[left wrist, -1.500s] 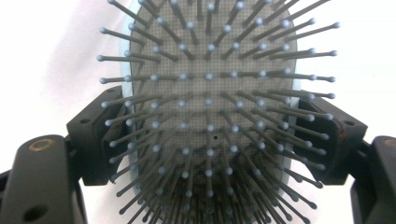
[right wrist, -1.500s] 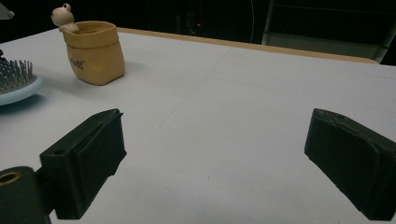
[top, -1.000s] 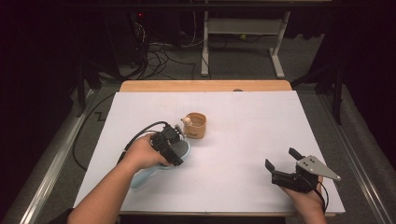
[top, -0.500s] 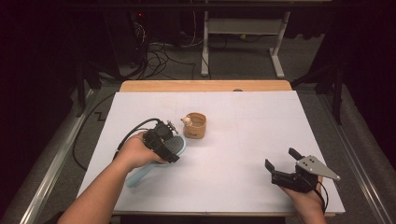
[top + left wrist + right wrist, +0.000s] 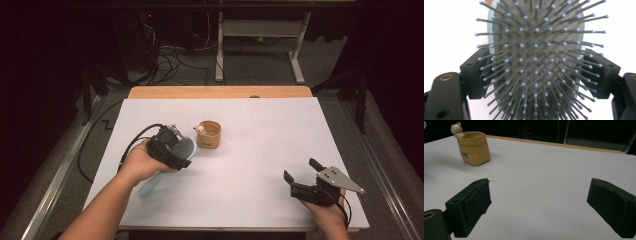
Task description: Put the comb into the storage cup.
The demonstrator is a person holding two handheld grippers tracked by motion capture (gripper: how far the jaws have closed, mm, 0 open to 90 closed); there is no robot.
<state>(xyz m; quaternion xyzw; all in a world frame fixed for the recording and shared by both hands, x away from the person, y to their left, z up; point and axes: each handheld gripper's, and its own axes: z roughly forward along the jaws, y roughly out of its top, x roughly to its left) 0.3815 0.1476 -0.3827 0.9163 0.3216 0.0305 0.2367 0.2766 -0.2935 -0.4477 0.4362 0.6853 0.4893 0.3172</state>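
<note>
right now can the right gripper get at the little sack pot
Probably yes. The right gripper is open with nothing in it, and bare white table lies between it and the sack pot. The left gripper, holding the hairbrush, sits off that line.

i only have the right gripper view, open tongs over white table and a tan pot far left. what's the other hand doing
Observer: The left tongs are closed on a light blue hairbrush, gripping the edges of its head.
Operator: which way do the bristles face
Observer: Straight toward the left gripper's camera; the grey bristle pad sits between the two pads.
Operator: how close is it to the pot
Observer: From above, the brush head is just left of the tan pot, apart from it, with the handle pointing back toward the person.
</note>
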